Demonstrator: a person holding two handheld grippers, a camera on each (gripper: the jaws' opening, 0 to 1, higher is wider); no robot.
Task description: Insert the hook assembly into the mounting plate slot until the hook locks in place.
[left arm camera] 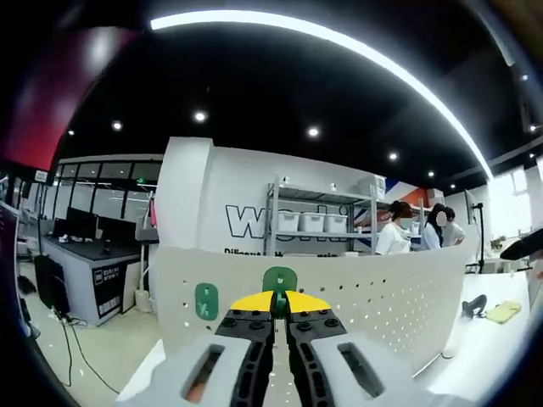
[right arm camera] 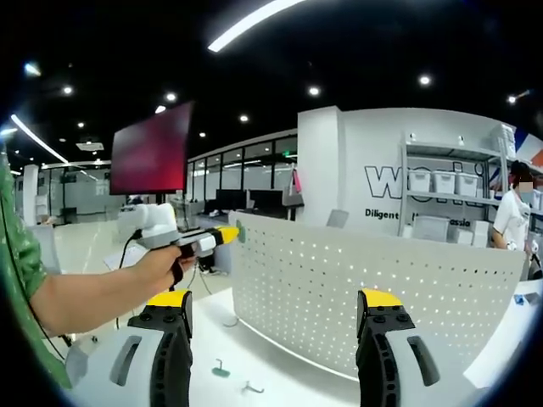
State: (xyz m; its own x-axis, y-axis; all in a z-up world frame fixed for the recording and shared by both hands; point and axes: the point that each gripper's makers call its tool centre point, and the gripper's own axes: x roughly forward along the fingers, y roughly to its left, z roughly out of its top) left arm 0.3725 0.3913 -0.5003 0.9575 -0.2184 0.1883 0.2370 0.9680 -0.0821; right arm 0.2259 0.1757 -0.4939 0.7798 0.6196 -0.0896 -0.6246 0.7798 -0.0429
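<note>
A white perforated mounting plate (left arm camera: 382, 297) stands upright on the table. My left gripper (left arm camera: 277, 303) is shut on a green hook piece (left arm camera: 279, 279), pressed against the plate's face. A second green hook (left arm camera: 206, 301) sits on the plate to its left. In the right gripper view, a hand (right arm camera: 165, 263) holds the left gripper (right arm camera: 222, 235) at the left end of the plate (right arm camera: 365, 288). My right gripper (right arm camera: 275, 309) stands open, jaws wide apart, holding nothing, in front of the plate. A loose green hook (right arm camera: 221, 369) and a small metal hook (right arm camera: 250, 388) lie on the tabletop below.
The white table (left arm camera: 492, 348) runs on to the right with a yellow item (left arm camera: 502, 311) and a dark object (left arm camera: 474, 305). Behind the plate are a shelf rack with bins (left arm camera: 310, 222), several people (left arm camera: 394, 231), desks (left arm camera: 85, 254) and a red screen (right arm camera: 153, 151).
</note>
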